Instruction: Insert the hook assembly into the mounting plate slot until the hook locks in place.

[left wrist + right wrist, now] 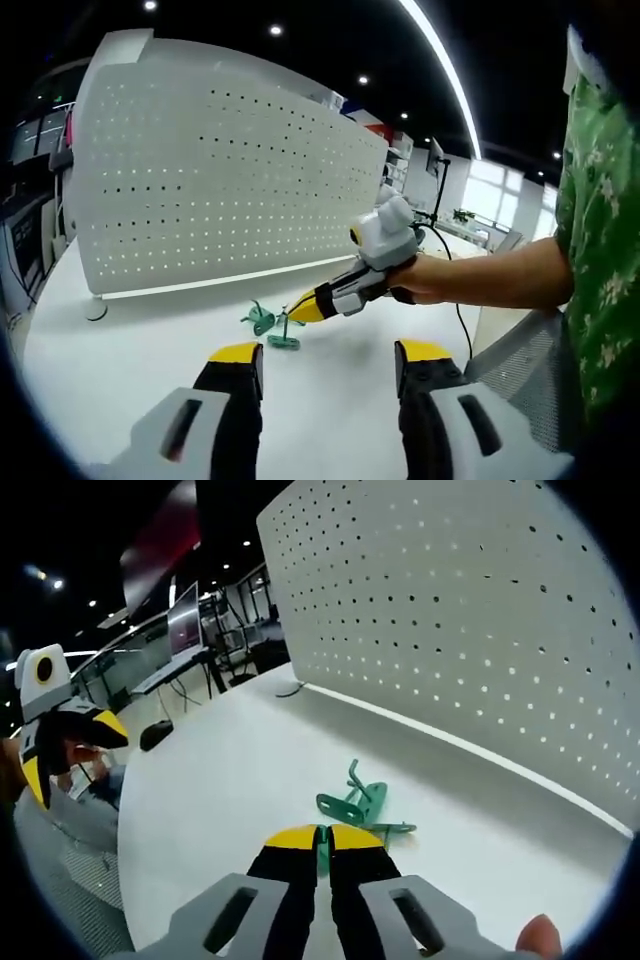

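Green hook assembly (352, 805), white dotted mounting plate (220, 170), white surface (120, 350), yellow-tipped black right gripper (322, 838), green floral sleeve (600, 250)

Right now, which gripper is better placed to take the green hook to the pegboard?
Right. The right gripper is shut on the green hook on the table; the left gripper hangs open, back from it.

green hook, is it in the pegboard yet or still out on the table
Out. The green hook lies flat on the white table, apart from the pegboard, with the right tool shut on its near end.
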A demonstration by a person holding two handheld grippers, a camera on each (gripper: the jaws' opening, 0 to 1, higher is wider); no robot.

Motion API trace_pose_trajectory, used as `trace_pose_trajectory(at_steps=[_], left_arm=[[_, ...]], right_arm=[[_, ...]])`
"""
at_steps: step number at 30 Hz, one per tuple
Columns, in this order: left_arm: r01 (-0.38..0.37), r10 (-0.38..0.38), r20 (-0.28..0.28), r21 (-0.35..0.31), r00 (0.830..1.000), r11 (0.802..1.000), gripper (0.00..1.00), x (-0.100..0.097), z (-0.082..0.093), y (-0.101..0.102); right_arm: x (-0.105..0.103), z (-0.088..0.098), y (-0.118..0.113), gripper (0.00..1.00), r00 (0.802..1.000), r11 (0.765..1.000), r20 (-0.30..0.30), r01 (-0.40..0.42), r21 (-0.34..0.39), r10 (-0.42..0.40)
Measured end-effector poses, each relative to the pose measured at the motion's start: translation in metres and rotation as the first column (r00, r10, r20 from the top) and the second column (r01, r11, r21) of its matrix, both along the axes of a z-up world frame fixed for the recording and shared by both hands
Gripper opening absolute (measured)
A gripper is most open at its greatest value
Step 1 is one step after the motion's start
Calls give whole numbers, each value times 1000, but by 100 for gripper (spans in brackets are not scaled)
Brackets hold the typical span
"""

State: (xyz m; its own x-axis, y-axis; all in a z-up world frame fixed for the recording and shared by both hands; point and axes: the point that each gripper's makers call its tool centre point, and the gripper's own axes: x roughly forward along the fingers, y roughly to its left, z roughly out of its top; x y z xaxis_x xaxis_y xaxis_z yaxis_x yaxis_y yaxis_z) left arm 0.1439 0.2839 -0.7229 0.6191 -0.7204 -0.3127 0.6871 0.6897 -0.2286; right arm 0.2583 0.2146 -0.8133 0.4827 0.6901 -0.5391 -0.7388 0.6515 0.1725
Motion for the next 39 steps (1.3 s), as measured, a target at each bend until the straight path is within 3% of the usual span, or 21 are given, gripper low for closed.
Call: trace_pose_trajectory(at_steps=[39], left_arm=[[2,-2,-3,6,1000,1000,51,0,-1,1]], right_arm=[[-16,10,12,2,992,992,19,-121,-30,121]])
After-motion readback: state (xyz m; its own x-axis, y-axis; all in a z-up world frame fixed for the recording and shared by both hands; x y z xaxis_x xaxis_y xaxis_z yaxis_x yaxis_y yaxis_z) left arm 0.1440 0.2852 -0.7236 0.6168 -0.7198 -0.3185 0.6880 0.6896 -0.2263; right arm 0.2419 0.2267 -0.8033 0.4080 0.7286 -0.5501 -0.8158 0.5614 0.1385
